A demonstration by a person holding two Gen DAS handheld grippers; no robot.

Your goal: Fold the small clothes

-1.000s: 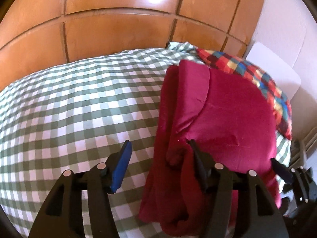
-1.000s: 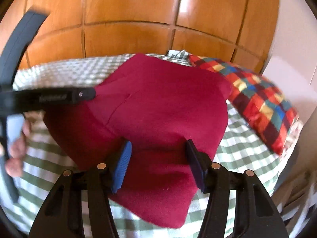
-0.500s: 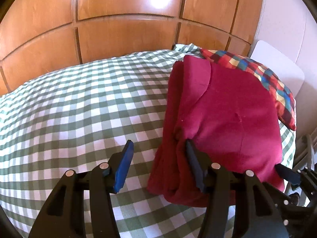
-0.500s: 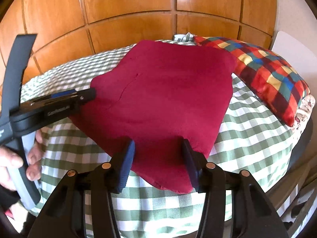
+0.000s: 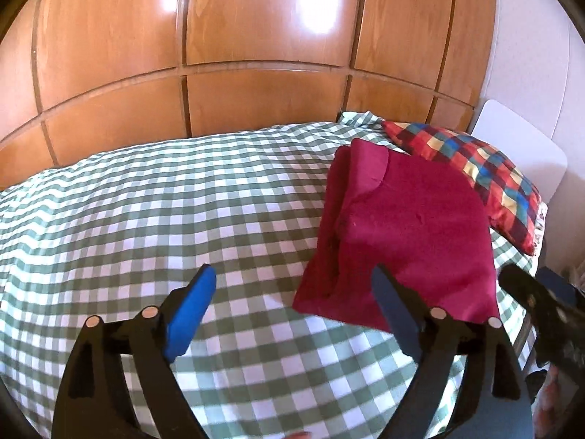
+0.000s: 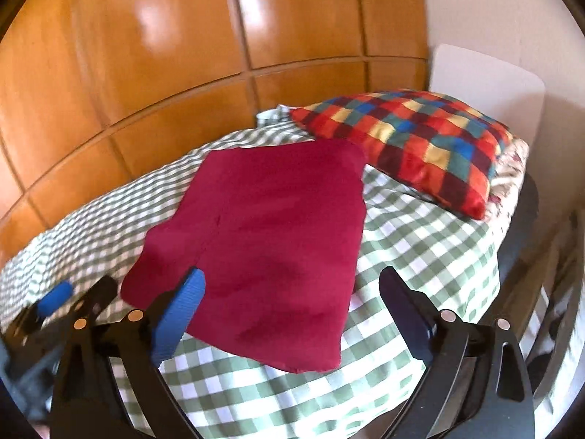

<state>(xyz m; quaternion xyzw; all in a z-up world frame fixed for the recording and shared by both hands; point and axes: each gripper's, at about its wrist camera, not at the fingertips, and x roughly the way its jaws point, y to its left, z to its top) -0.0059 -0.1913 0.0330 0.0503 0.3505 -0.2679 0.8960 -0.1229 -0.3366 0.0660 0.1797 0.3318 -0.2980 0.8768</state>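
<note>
Since the earlier frames both grippers had drawn back from the cloth and their jaws had just been opening, letting go of the near edge they had pinched a moment before.

The bed [image 5: 146,219], covered in a green-and-white checked sheet, filled most of both views, with orange-brown wooden panelling [image 5: 256,36] behind it. A white headboard [image 6: 486,73] stood at the right-hand end of the bed, against a pale wall. Against it lay a pillow [image 6: 420,139] in a red, blue, yellow and teal check.

The folded dark red garment [image 6: 278,234] lay flat on the sheet toward the pillow end, its far corner just beside the pillow. In the left wrist view its stacked layers [image 5: 329,226] showed along the left side, one folded flap lying over the top near the far end.

The left gripper [image 5: 296,305] hovered with its fingers spread wide over bare sheet, nothing between them; its right finger crossed in front of the garment's near corner. The right gripper [image 6: 289,311] was also spread wide above the garment's near edge, the pads clear of the cloth. In the right wrist view the left gripper [image 6: 55,311] appeared blurred at the lower left.
</note>
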